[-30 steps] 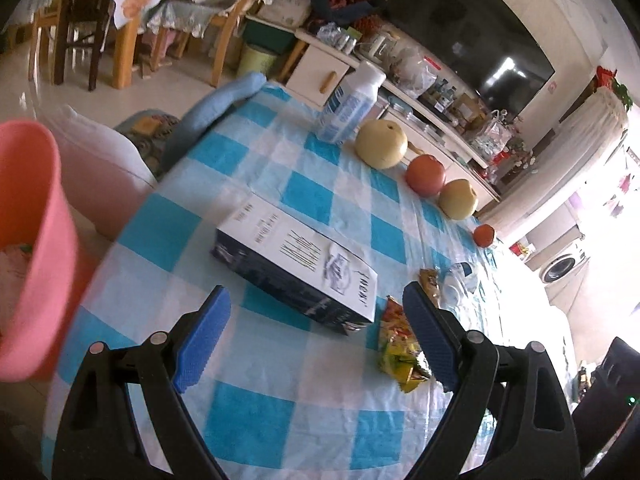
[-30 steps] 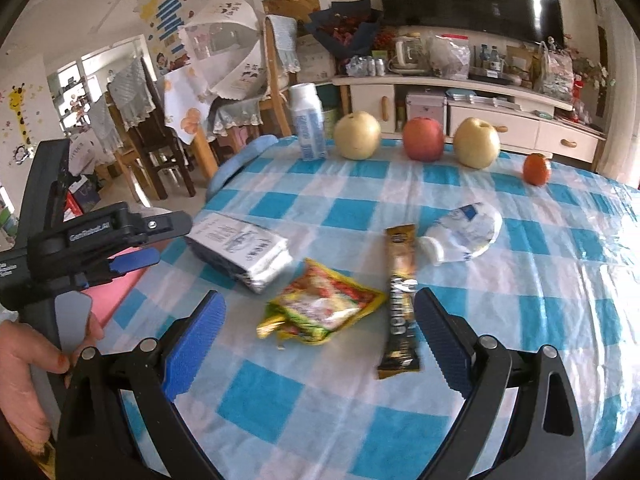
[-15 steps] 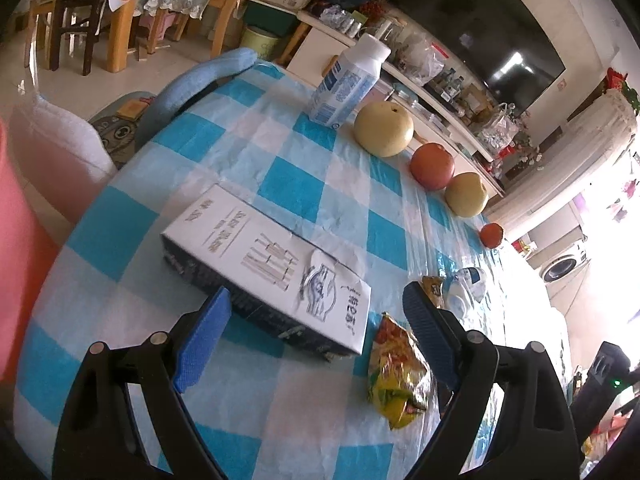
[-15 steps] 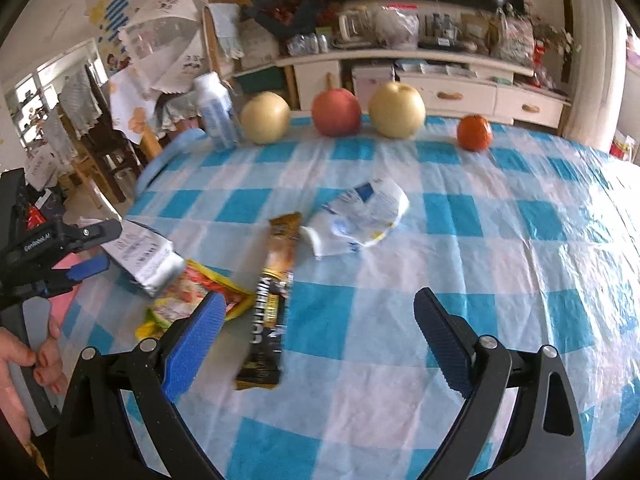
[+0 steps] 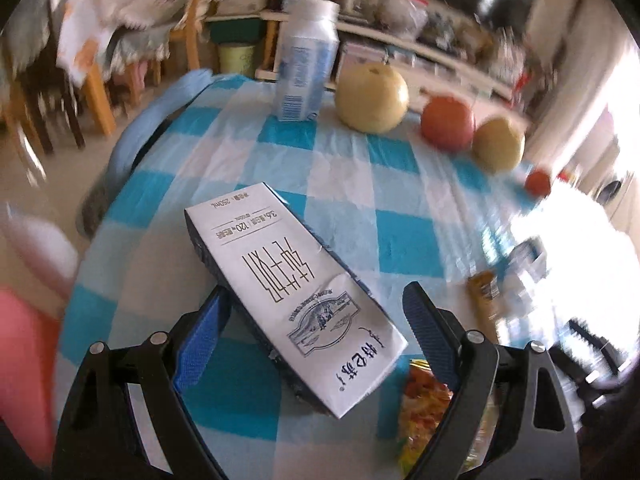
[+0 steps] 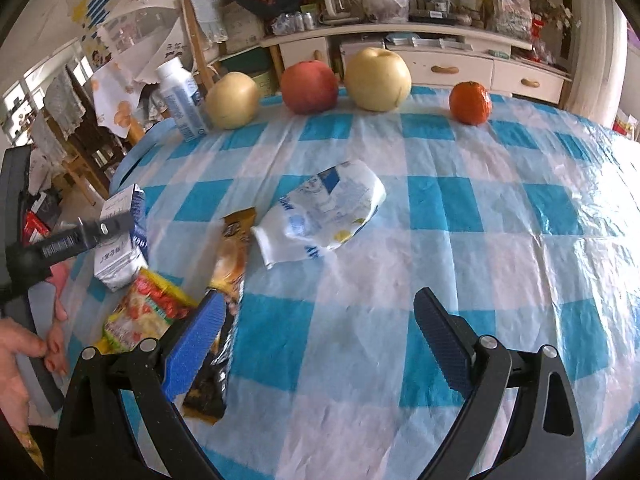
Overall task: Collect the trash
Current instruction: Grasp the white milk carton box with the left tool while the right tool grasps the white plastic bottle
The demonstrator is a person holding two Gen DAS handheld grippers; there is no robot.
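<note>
A flattened milk carton (image 5: pixel 292 292), white on top with dark blue sides, lies slantwise on the blue-checked tablecloth (image 5: pixel 248 168). My left gripper (image 5: pixel 316 336) is open and straddles the carton's near half; its pads do not press on it. A yellow-red snack bag (image 5: pixel 424 400) lies by the right finger. In the right wrist view my right gripper (image 6: pixel 320 340) is open over bare cloth. A crumpled white-and-blue pouch (image 6: pixel 320 216) lies ahead of it. A brown snack bar wrapper (image 6: pixel 232 264) runs under its left finger, beside the snack bag (image 6: pixel 140 316) and the carton (image 6: pixel 120 248).
An upright white bottle (image 6: pixel 182 100), two pears (image 6: pixel 232 100) (image 6: pixel 378 80), an apple (image 6: pixel 308 86) and an orange (image 6: pixel 470 98) line the table's far edge. A pink bin (image 5: pixel 24 380) stands off the table's left side. Chairs and a low cabinet (image 6: pixel 440 68) stand beyond.
My left gripper moved forward and lower, so the carton now lies between its fingers; the pink bin slid to the frame's edge. My right gripper moved right and down towards the pouch.
</note>
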